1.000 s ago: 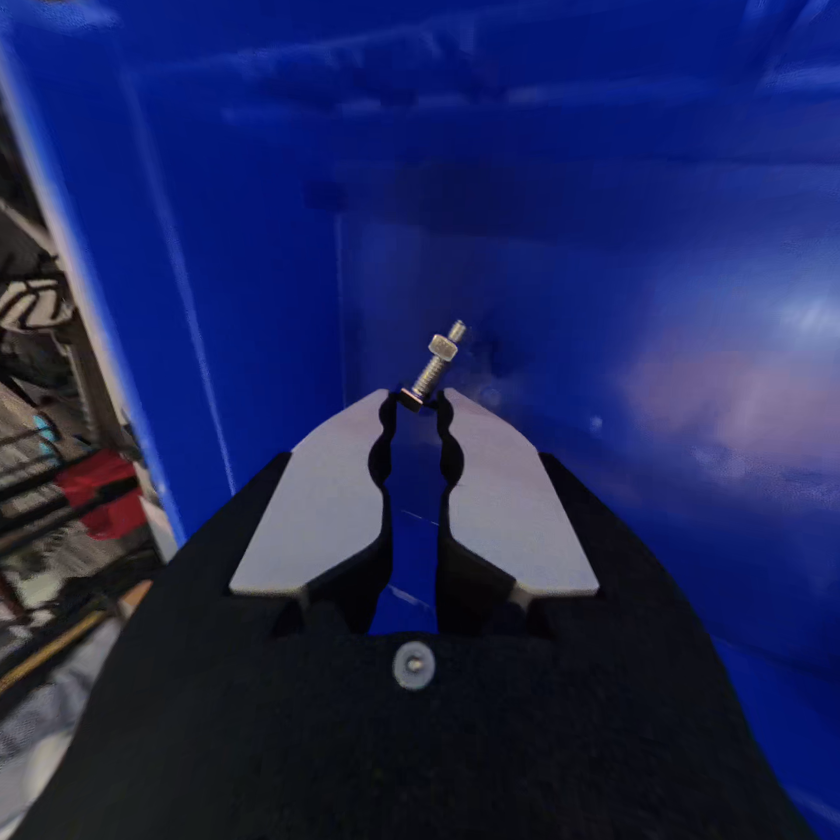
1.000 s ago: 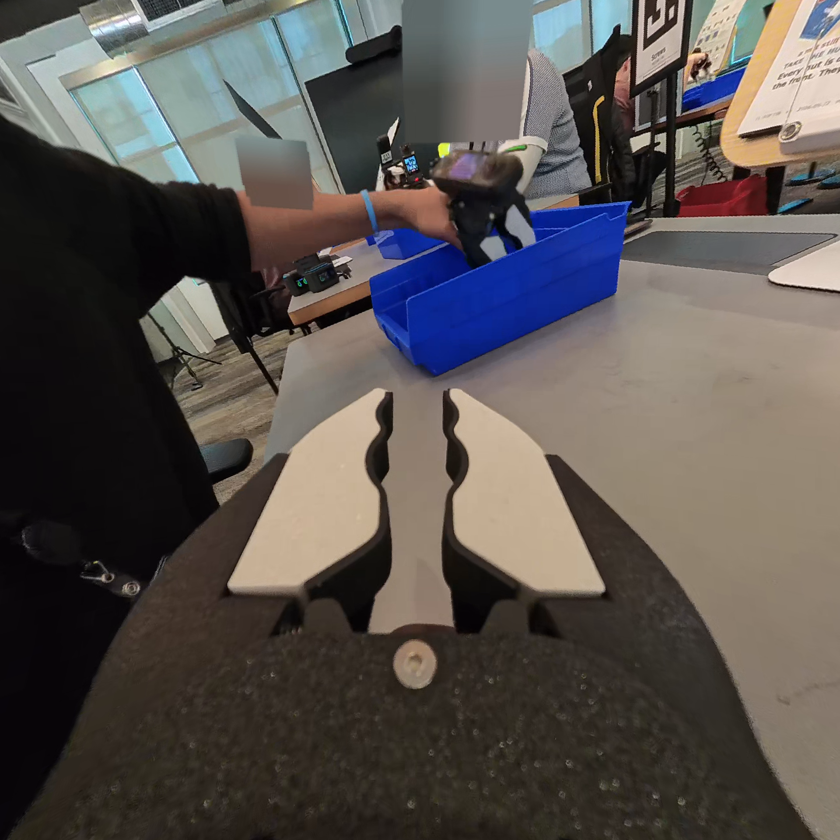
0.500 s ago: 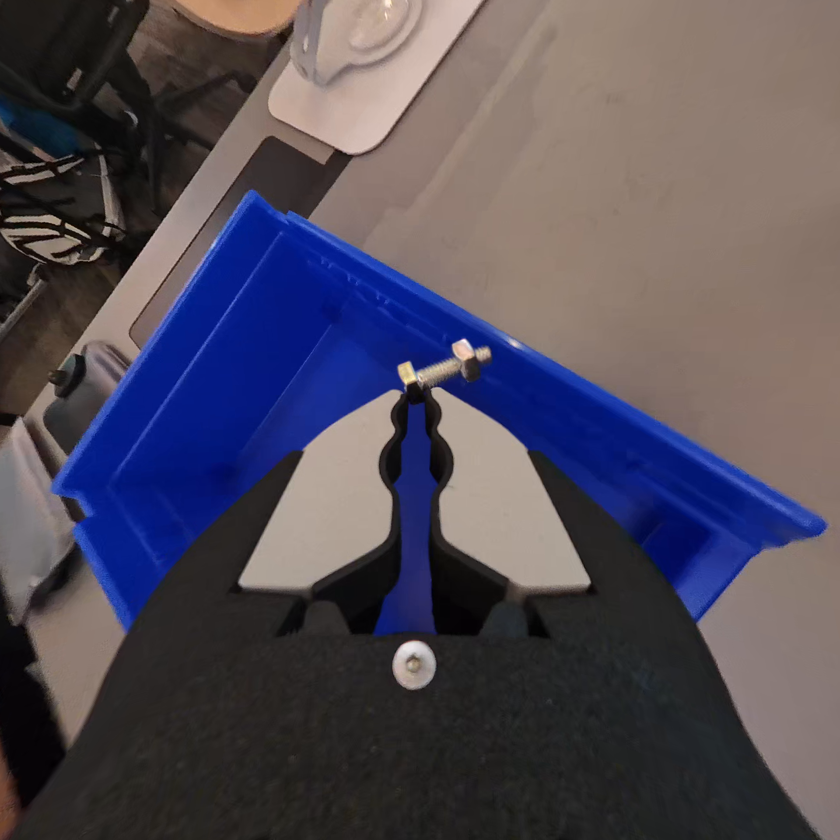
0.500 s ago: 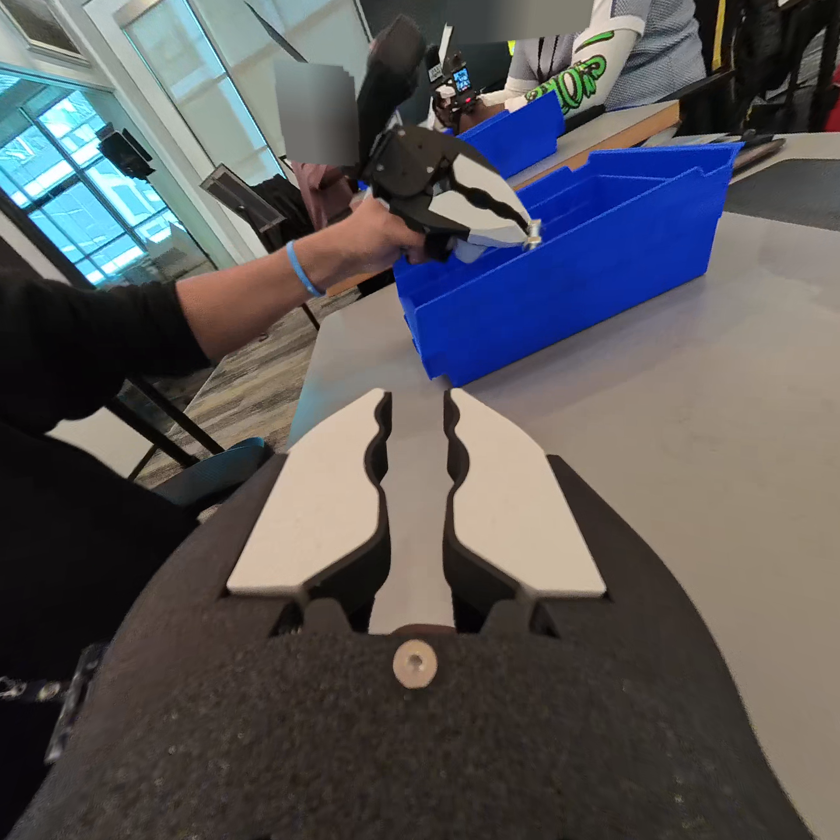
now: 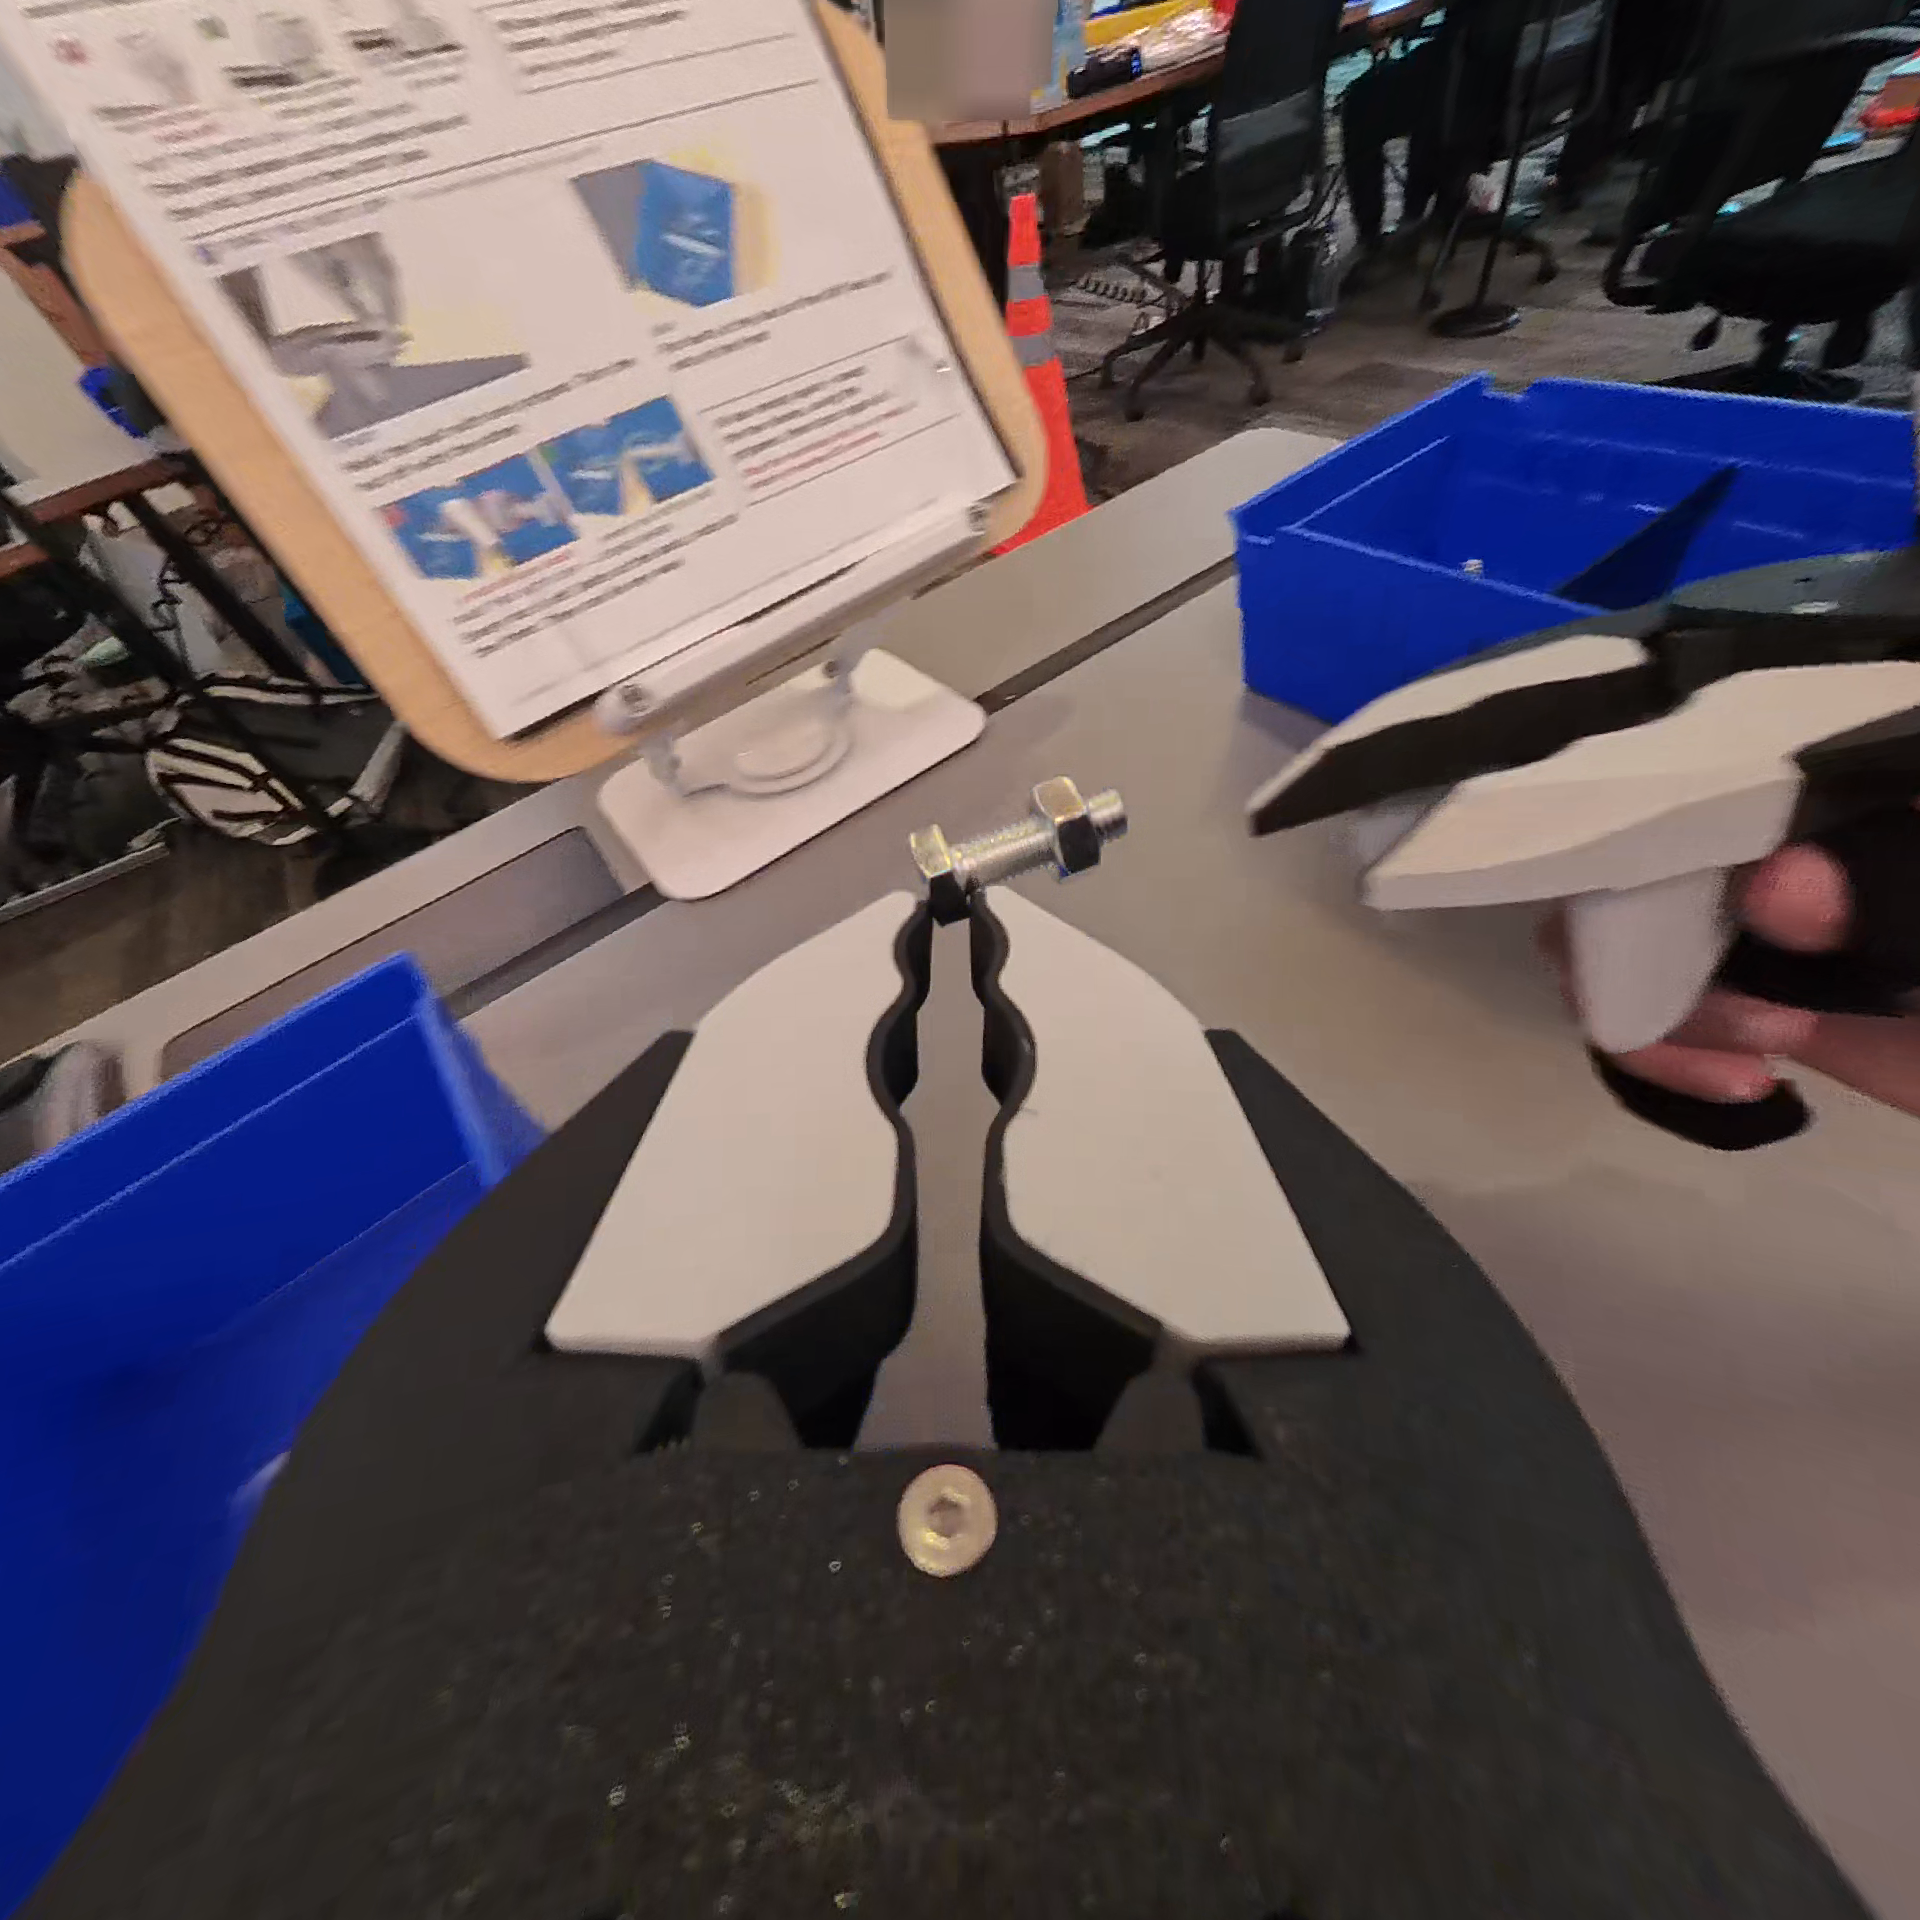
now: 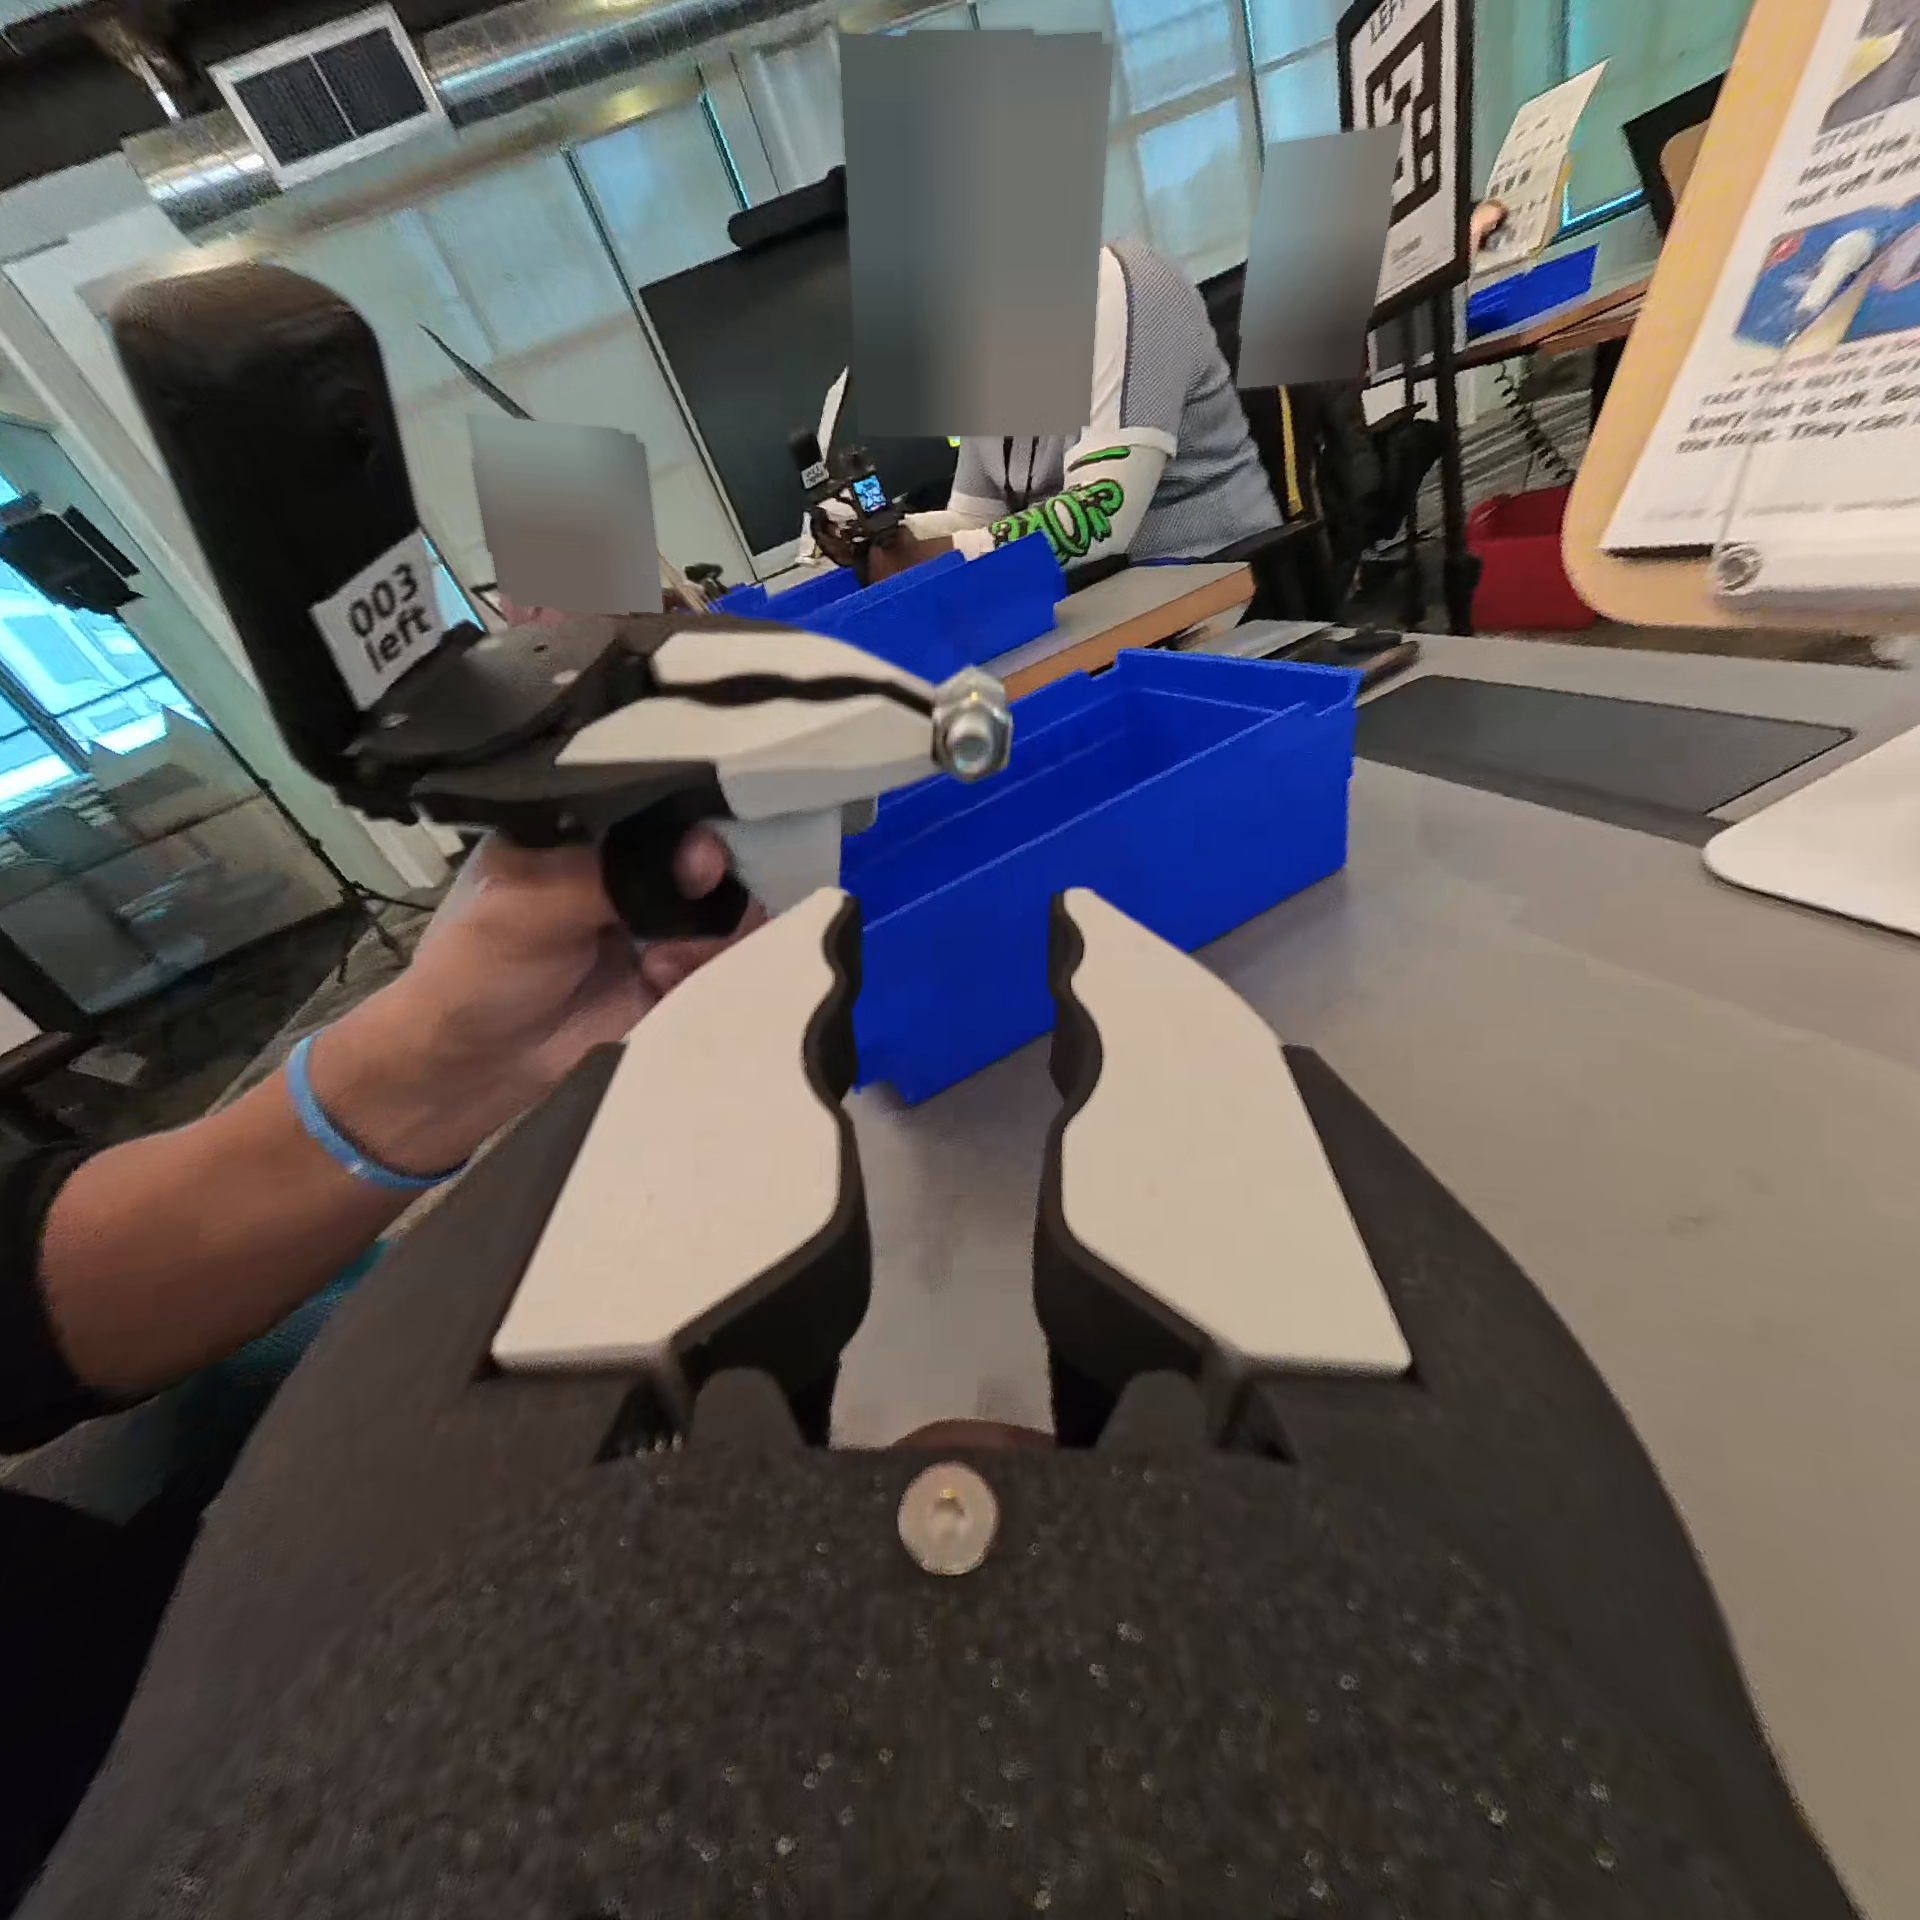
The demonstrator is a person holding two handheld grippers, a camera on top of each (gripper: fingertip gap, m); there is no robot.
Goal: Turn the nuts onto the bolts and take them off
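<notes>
My left gripper is shut on the head of a silver bolt that points right, with a hex nut threaded near its free end. It holds the bolt in the air above the grey table. The right wrist view shows that gripper from the side with the nut end-on toward the camera. My right gripper is open and empty, below and short of the nut. It also shows at the right of the left wrist view, jaws apart, facing the nut.
A blue bin stands at the back right of the table, another blue bin at the near left. An instruction board on a white stand rises behind the bolt. People sit at tables beyond; a blue bin lies behind my right gripper. The grippers' ends are close to 7 cm from one another.
My left gripper has lifted the bolt out of the blue bin and swung it over the table toward the right gripper. My right gripper has opened wider and come close to the bolt.
</notes>
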